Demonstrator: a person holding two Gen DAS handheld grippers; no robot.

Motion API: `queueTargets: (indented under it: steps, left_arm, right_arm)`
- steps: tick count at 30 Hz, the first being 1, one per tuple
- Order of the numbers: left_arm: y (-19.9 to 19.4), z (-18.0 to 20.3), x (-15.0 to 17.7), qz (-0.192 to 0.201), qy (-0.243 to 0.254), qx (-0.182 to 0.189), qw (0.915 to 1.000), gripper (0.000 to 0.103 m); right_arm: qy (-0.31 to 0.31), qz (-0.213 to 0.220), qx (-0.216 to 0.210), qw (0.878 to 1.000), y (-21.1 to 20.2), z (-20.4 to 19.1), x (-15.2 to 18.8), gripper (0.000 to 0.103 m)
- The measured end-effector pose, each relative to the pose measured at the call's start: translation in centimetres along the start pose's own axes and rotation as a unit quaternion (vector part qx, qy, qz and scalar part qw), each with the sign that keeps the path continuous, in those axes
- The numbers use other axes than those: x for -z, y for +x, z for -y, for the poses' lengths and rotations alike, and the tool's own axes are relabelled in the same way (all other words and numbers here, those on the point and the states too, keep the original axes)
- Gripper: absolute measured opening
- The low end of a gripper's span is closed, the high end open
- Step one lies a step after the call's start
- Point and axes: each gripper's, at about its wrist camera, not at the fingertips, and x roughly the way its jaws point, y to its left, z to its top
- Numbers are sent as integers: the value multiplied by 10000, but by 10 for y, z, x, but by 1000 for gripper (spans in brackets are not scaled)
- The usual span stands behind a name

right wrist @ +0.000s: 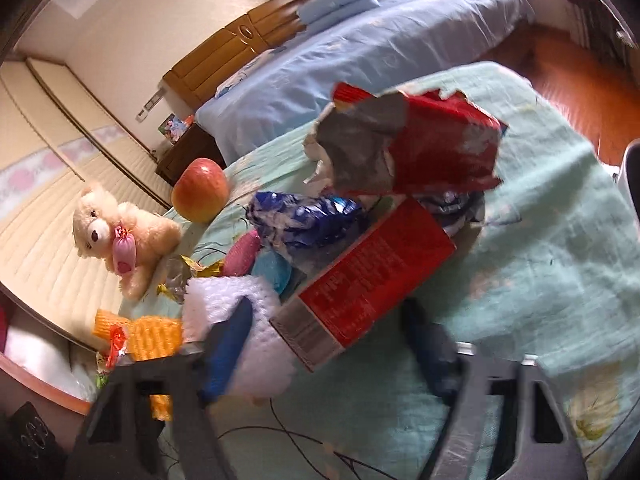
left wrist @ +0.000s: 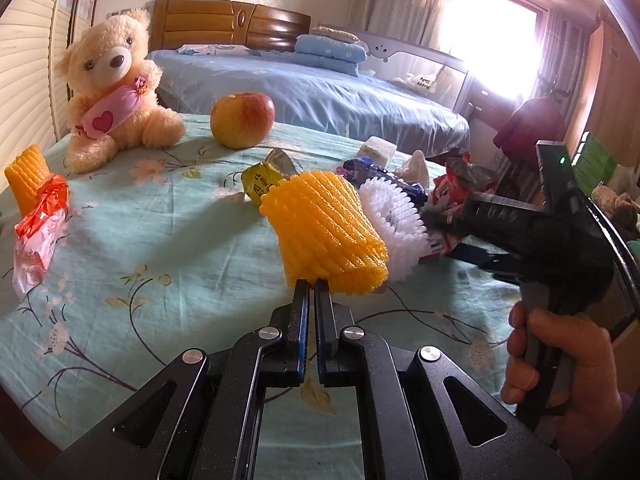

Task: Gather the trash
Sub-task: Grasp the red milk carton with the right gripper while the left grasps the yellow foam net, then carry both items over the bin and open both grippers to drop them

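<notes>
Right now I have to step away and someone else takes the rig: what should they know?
Left gripper: shut on the orange foam fruit net, lifted over the table.
Right gripper: open around the red carton; pads not pressing.
Gathered on the right: white foam net, torn red bag, blue wrapper.
Left to collect: second orange net and red-white wrapper at far left, yellow-green wrapper.

My left gripper (left wrist: pixel 311 286) is matt black with shiny metal pins — its pads pinch ribbed yellow foam netting (left wrist: pixel 324 232). Plush teddy bear (left wrist: pixel 116 88), waxy apple (left wrist: pixel 243 119), crinkly glossy red wrapper (right wrist: pixel 420 144) — all on my smooth, flowered tablecloth (left wrist: pixel 160 240).
</notes>
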Motion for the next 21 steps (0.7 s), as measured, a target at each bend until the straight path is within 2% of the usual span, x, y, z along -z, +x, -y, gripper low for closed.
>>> queueTargets:
  steps: [2, 10, 16, 21]
  left_arm:
    - [-4, 2, 0, 40, -2, 32, 10000, 3]
    - [-18, 26, 0, 160, 153, 250, 9994, 3]
    - [-24, 61, 2, 203, 399, 585, 9973, 3]
    - [-21, 90, 7, 87, 587, 872, 9944, 3]
  right_arm:
    - [4, -28, -150, 9999, -4, 4, 2, 45]
    - [-343, 103, -291, 9989, -46, 14, 19, 45]
    - [-363, 243, -222, 9988, -76, 35, 30, 45]
    - [-323, 355, -114, 9988, -97, 57, 33, 45]
